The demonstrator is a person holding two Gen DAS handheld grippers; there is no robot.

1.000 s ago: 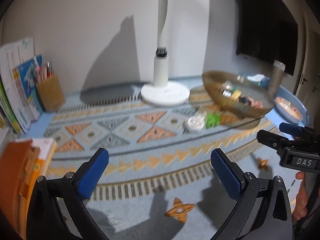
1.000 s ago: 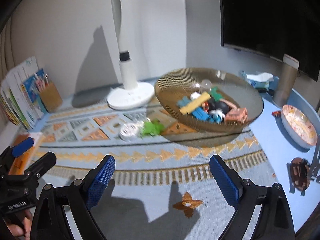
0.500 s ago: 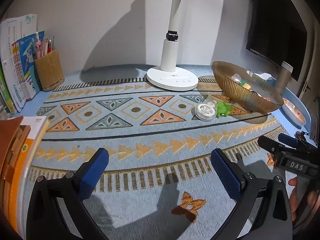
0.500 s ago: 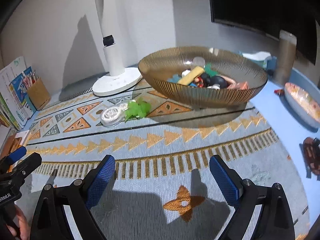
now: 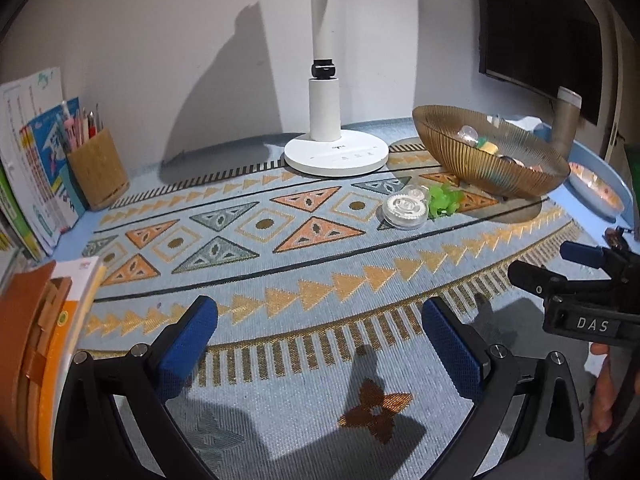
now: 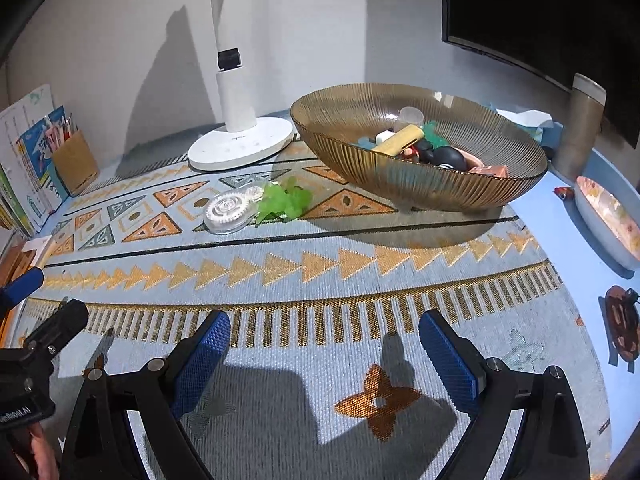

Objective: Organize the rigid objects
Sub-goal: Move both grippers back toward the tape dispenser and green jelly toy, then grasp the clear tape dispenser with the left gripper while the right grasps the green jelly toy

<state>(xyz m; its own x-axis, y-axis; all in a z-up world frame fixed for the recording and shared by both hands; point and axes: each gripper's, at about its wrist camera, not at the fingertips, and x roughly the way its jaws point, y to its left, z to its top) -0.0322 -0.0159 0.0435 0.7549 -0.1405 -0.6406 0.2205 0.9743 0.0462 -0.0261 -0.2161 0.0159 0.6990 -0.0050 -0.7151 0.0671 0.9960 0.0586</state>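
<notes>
Both grippers hang spread and empty over the patterned mat: left gripper (image 5: 320, 336), right gripper (image 6: 324, 344), nothing between the blue pads of either. You're at the approach step, nothing picked yet. Loose items on the bench: a clear plastic gear case (image 6: 229, 210) with a green leafy toy (image 6: 285, 201) touching its right side, both at about 11 o'clock from the right gripper and just beside the ribbed amber bowl (image 6: 440, 188). The bowl sits at 1 o'clock and already holds small toys. Judging from that, next move is reach forward-left to the gear case or green toy, straddle it, close, then carry it into the bowl. Case looks flat, so come in low.
</notes>
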